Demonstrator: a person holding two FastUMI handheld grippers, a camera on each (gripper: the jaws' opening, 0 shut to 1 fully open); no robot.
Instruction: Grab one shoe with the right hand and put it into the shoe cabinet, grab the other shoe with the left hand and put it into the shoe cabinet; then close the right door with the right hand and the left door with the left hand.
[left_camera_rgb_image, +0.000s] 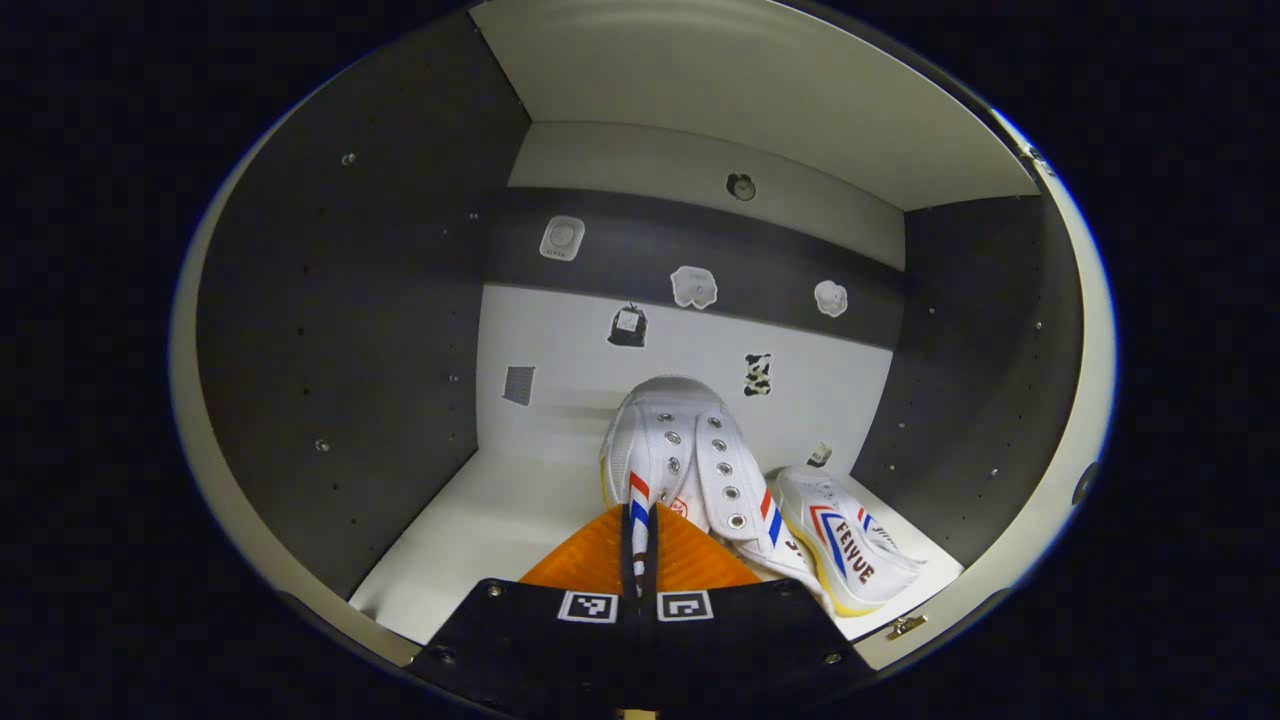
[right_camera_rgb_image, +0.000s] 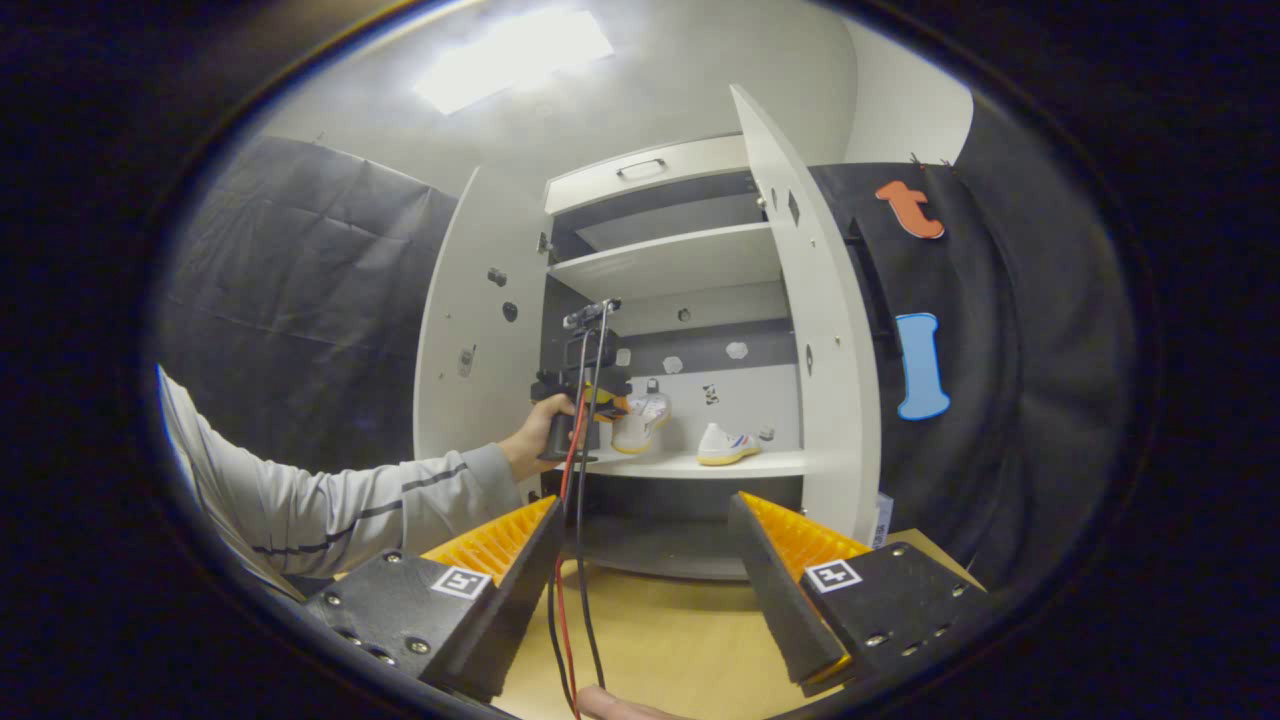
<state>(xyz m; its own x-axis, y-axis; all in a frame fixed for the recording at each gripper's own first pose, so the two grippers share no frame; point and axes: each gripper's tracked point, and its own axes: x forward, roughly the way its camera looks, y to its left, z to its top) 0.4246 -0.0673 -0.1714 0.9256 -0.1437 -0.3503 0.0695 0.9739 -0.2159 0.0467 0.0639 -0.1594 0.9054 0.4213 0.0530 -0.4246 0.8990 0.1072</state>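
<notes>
White canvas, with metal eyelets and a striped heel tab, formed the second shoe (left_camera_rgb_image: 672, 455), whose tab was clamped between the closed fingers of the left gripper (left_camera_rgb_image: 638, 560) inside the shoe cabinet (left_camera_rgb_image: 330, 300). Just beside it, the first shoe (left_camera_rgb_image: 845, 545) lay on the smooth white shelf (left_camera_rgb_image: 470, 520). The right gripper (right_camera_rgb_image: 645, 580) hung with fingers apart and empty, well back from the cabinet. Judged remaining: release, then shutting the flat right door (right_camera_rgb_image: 815, 330) and left door (right_camera_rgb_image: 470, 330), both open.

Bare shelf (left_camera_rgb_image: 470, 520) lies left of the held shoe (left_camera_rgb_image: 665, 450); second shoe (left_camera_rgb_image: 845, 540) crowds its right.
</notes>
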